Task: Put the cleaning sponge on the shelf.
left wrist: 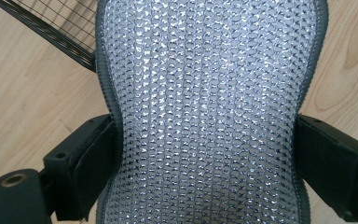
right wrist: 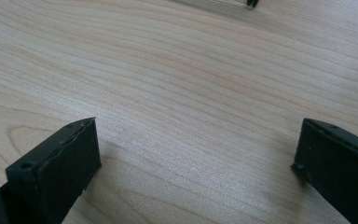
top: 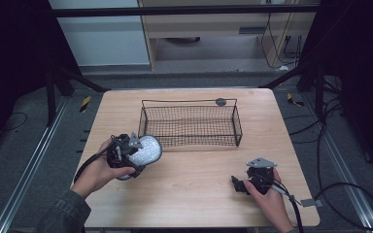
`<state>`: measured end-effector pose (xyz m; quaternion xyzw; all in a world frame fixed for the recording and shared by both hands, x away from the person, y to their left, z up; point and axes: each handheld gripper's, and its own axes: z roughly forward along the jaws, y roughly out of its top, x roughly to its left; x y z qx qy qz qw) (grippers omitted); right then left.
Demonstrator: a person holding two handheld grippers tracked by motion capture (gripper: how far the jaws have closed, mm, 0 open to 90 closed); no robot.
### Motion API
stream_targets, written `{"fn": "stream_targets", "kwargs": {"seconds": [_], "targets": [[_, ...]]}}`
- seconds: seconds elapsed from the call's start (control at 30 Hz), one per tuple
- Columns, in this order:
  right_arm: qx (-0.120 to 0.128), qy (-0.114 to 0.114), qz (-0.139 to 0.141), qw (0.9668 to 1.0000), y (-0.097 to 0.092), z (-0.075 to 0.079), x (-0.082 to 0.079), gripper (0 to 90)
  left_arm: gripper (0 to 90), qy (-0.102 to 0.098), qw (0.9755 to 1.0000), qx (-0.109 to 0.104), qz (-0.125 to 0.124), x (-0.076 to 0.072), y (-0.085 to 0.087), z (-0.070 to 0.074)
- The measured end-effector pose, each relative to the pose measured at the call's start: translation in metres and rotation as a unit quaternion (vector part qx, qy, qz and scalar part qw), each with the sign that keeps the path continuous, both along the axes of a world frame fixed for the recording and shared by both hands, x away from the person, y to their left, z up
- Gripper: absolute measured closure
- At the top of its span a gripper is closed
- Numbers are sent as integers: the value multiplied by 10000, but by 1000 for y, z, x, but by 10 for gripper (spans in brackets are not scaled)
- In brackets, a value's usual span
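High view — pale wooden table [top: 194, 189] (dark surroundings)

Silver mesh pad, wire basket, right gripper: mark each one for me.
silver mesh pad [left wrist: 209, 107], left gripper view, middle of its shiny woven face.
wire basket [top: 190, 101], high view, far top rim wire.
right gripper [right wrist: 196, 154], right gripper view, gap midway between its two open jaws.
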<state>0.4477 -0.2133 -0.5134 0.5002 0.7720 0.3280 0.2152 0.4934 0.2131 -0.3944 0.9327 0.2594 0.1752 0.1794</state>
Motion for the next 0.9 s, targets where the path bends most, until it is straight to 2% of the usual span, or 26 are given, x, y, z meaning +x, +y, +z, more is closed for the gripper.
{"fn": "stream_targets", "kwargs": {"seconds": [0.57,0.9], "targets": [[-1,-1,1,10000,0,0,0,4,93,-243,9996,115,-89,10,-4,28],[3,0,0,10000,0,0,0,4,93,-398,9986,248,-240,28,-15,43]]}}
